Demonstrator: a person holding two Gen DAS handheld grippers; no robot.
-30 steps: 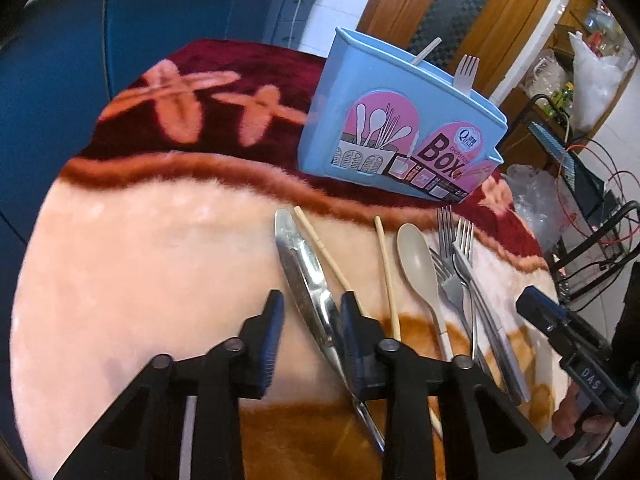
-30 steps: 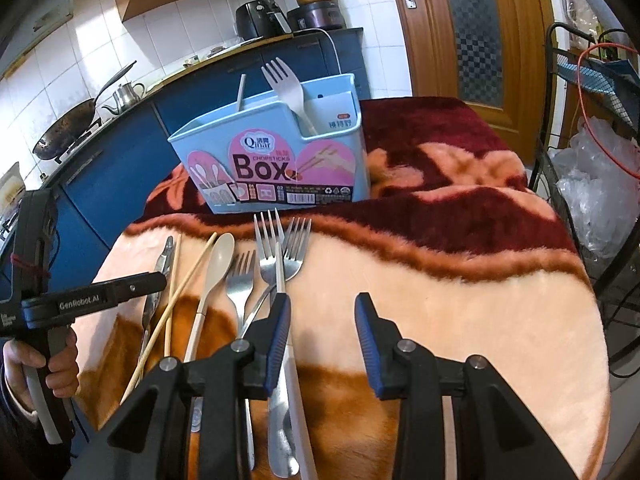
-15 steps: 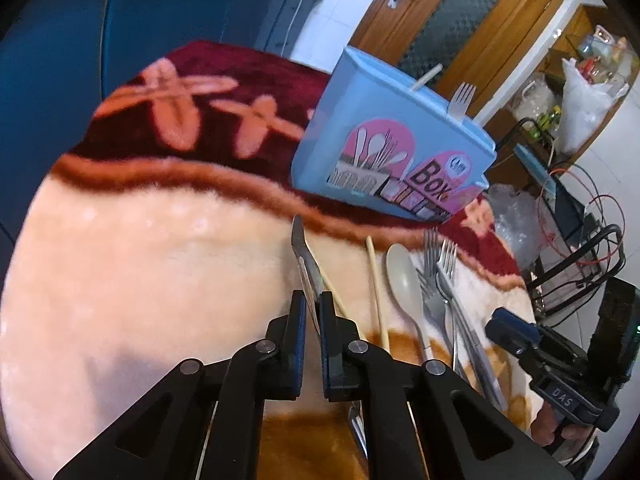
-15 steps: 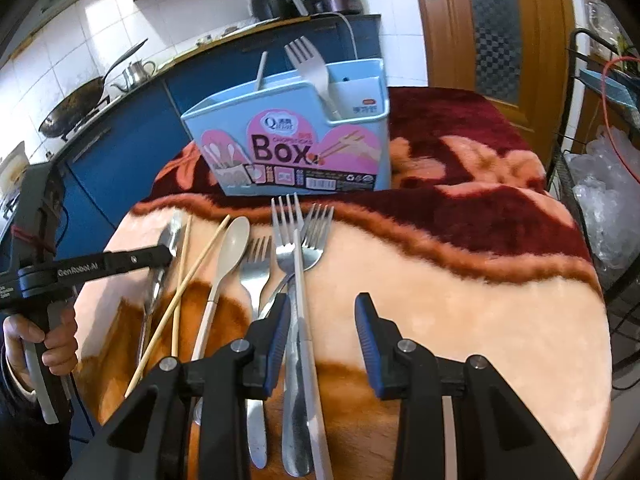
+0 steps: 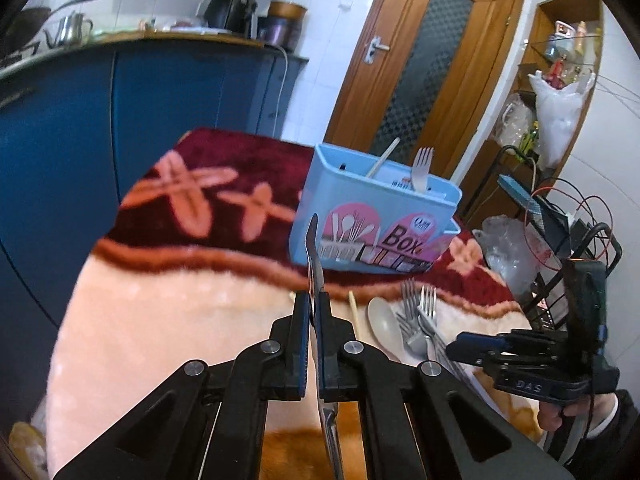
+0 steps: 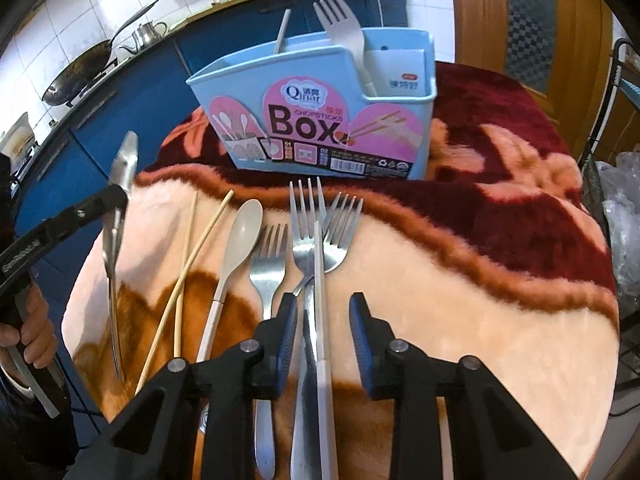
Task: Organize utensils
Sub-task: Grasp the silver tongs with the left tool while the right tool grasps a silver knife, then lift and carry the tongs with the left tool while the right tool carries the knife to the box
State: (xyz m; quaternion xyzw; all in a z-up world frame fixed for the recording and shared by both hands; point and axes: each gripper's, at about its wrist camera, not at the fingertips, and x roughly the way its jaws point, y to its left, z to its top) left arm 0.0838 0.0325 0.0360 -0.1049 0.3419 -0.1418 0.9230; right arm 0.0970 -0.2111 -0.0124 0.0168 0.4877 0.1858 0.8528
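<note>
1. Left gripper: jaws clenched on a metal knife, edge-on in the left view, blade tip out ahead toward the blue box.
2. In the right view, same knife lifted clear of the blanket, tilted, handle hanging down, left gripper pinching it near the blade.
3. Right gripper: jaws released, spread wide, low over the handles of the forks; nothing grasped.
4. Box upright on the dark red part of the blanket, a fork and a thin stick standing in it.
5. Flat on the peach part, in front of the box, from left: two chopsticks, beige spoon, then three forks bunched together with a pale handle lying across them.
6. Desk under the blanket, not itself visible.
</note>
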